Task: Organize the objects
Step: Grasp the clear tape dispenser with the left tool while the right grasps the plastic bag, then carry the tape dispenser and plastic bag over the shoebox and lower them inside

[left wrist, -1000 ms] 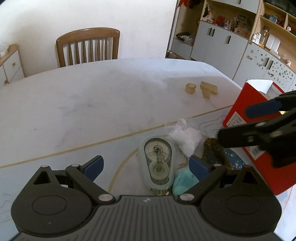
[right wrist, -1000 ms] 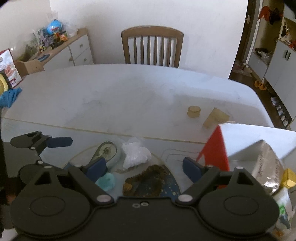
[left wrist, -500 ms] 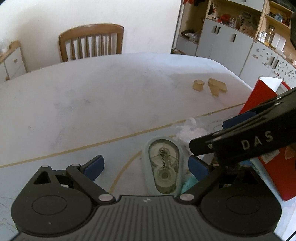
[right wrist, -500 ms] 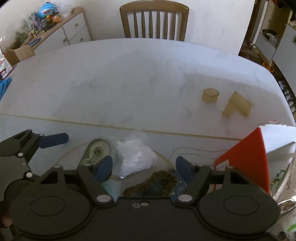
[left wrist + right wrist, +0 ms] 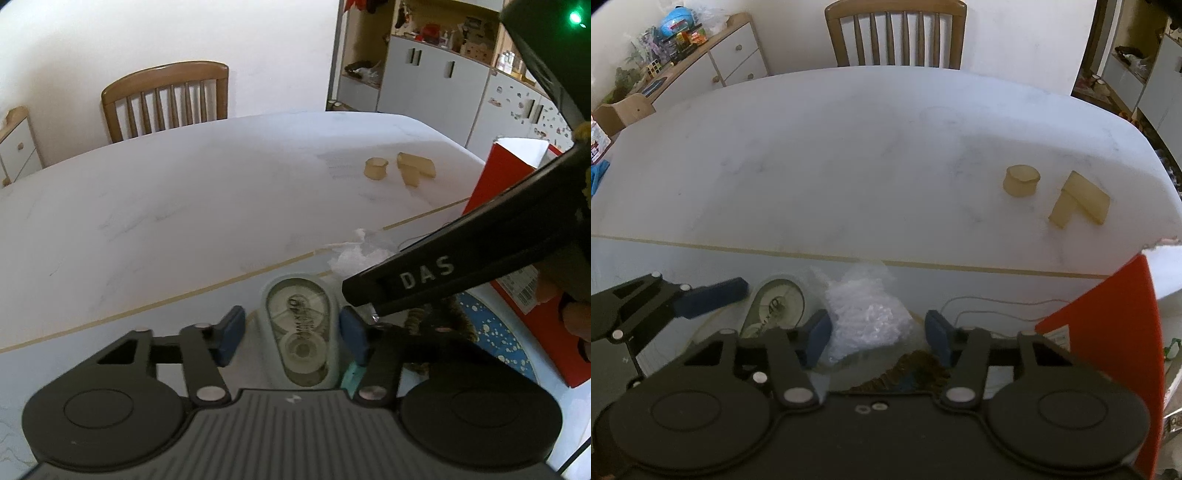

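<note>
The left gripper (image 5: 291, 338) is spread wide, its blue pads flanking the correction tape dispenser (image 5: 301, 332) lying flat on the marble table (image 5: 184, 206), not touching it. The right gripper (image 5: 877, 334) is also open and empty over the crumpled white plastic wrap (image 5: 866, 314). The red box (image 5: 1108, 332) stands at 3 o'clock, two tan blocks (image 5: 1078, 197) at 1 o'clock

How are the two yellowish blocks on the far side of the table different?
The round block is a short cylinder standing on its flat end, while the L-shaped block is made of two straight arms joined at a corner and lies flat. The round block looks smaller than the L-shaped block. The round block sits to the left of the L-shaped block, apart from it. Both are the same pale yellow and rest on the white table.
</note>
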{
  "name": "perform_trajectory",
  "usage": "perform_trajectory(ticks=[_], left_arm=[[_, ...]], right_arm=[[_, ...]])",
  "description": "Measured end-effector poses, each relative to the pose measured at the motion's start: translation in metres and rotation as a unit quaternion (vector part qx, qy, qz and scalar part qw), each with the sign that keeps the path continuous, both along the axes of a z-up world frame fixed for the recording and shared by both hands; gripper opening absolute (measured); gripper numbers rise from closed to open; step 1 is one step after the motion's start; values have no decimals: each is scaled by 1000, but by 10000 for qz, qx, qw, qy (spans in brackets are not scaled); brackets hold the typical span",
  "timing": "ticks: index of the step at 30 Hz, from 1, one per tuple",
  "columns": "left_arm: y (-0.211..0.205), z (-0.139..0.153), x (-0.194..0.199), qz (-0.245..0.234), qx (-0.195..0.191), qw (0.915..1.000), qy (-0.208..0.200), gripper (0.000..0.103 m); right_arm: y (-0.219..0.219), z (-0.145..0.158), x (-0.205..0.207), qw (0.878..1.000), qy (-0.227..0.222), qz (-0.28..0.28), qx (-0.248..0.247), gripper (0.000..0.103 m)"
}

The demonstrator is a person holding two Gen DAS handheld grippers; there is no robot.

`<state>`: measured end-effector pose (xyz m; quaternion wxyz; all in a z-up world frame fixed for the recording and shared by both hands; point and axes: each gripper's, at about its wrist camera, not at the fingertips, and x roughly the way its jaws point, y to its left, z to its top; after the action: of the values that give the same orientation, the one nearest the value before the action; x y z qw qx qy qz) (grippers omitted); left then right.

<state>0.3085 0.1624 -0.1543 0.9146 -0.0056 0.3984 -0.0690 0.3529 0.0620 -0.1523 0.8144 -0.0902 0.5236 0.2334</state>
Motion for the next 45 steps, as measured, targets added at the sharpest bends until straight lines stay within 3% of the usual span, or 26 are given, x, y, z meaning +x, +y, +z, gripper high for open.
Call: perform_trajectory(ticks=[10,19,33,45], left_arm=[[6,2,0,-11,-77,9999,65,50],[19,17,-8,108,-105,9999,-22,50],[5,79,-39,-154,-314,9993,-154,50],[-36,129,-67,-532,-384,9969,-431,50]], right_arm=[[1,7,-6,9998,-176,-102,10,40],[-11,35,-21,9986,-374,-255,267,34],[-40,97,-63,9955,-586,-463,584,34],[-98,143,-104,9867,-1095,-805,895,34]])
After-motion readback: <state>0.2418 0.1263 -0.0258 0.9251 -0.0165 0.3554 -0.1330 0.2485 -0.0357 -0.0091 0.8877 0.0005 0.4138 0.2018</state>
